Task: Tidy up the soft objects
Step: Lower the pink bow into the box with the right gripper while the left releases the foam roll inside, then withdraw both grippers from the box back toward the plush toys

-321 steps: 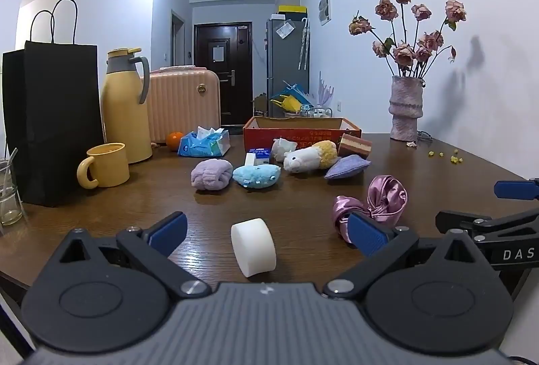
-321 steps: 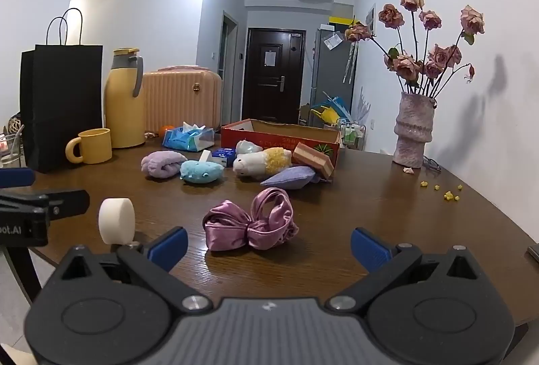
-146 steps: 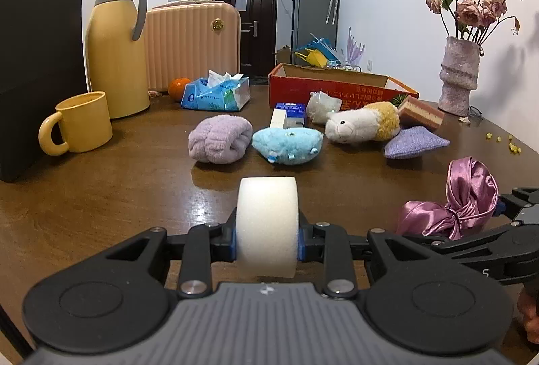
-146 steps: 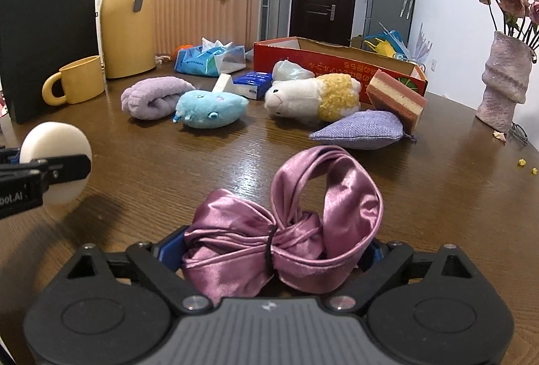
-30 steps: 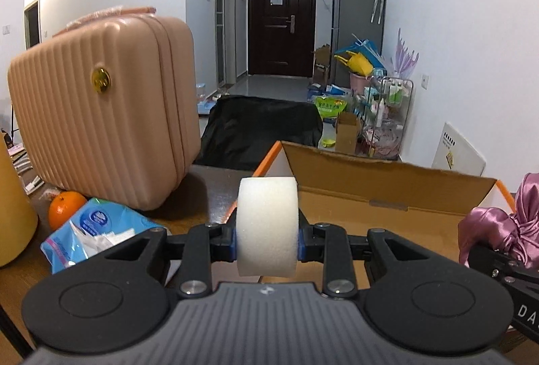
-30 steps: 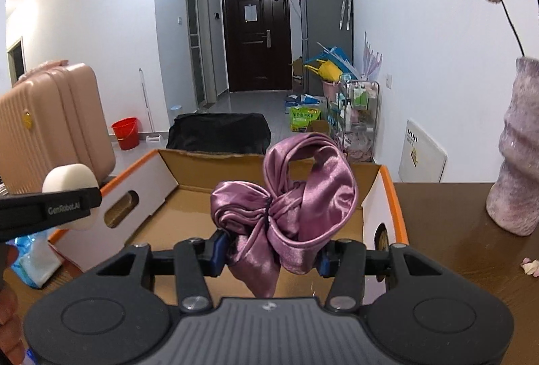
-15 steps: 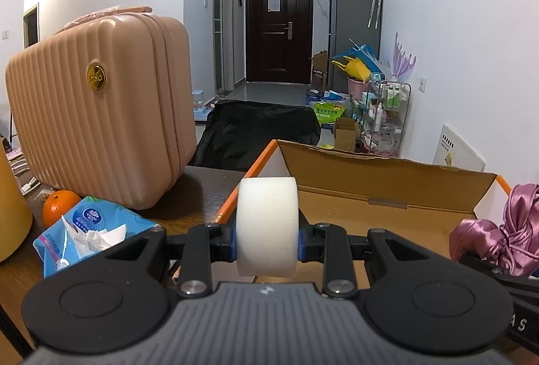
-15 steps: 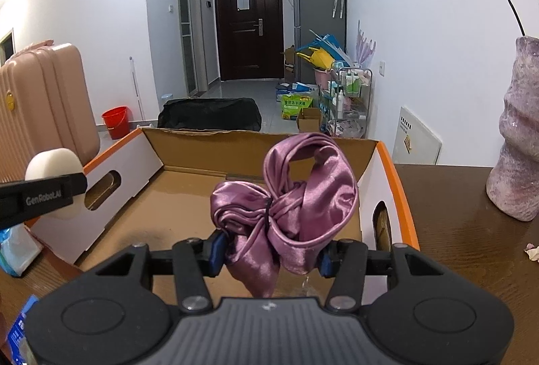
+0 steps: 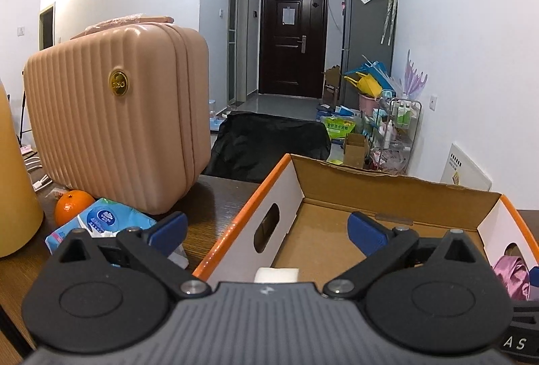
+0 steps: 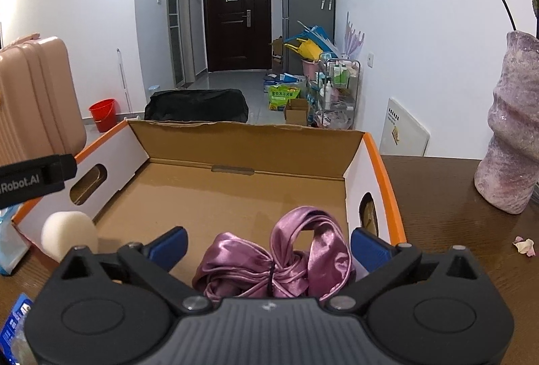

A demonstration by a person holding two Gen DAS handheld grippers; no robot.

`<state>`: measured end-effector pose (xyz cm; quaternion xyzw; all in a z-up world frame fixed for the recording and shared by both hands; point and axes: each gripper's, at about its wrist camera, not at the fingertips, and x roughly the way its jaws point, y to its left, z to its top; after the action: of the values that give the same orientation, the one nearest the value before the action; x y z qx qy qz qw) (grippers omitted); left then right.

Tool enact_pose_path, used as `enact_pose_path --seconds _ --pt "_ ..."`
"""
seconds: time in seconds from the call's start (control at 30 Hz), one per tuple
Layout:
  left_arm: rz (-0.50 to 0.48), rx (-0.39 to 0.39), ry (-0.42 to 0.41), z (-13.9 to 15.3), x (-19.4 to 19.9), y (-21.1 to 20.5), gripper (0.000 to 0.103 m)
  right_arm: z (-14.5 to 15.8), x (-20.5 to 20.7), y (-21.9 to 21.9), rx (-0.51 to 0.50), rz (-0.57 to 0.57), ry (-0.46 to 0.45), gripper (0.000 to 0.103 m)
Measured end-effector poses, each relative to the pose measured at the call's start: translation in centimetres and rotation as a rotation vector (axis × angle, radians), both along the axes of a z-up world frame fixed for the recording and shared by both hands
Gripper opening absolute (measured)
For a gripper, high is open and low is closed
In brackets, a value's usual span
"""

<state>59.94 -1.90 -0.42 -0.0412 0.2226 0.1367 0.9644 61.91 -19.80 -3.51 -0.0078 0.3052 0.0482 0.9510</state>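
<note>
Right tool [image 10: 267, 245]: jaws have just been opening, now wide apart. Pink satin bow scrunchie [image 10: 276, 267] lies between them, unpressed, inside the orange-rimmed cardboard box [image 10: 387, 176] (near edge). White foam cylinder [image 10: 69, 235] rests at the box's left corner.

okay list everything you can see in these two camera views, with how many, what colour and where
cardboard box: one, brown inside with orange rim, on the table
sponge: one, white, in the box's left near corner
satin scrunchie: one, pink-purple, on the box floor between the right gripper's fingers
table: one, dark wood
suitcase: one, pink, on the table left of the box
orange: one, by the suitcase
tissue pack: one, blue, beside the orange
vase: one, mauve, right of the box
bucket: one, red, on the floor
left gripper: black with blue pads, just opened, nothing between them
right gripper: same, just opened, pads clear of the scrunchie
</note>
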Motion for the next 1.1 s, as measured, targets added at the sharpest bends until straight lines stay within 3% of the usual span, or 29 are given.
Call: enact_pose_path --seconds 0.37,0.53,1.1 --pt "-0.007 -0.025 -0.008 0.7 -0.9 0.4 0.103 0.8 -0.9 -0.4 0.013 -0.006 -0.025 0.103" --pt "-0.013 -0.074 -0.033 1.9 -2.0 1.0 0.103 1.8 -1.9 -0.5 0.02 -0.003 -0.046 0.103" --pt "-0.014 -0.053 -0.107 5.3 -8.1 2.0 0.103 4.9 -8.1 -1.0 0.025 0.037 -0.135 0.103"
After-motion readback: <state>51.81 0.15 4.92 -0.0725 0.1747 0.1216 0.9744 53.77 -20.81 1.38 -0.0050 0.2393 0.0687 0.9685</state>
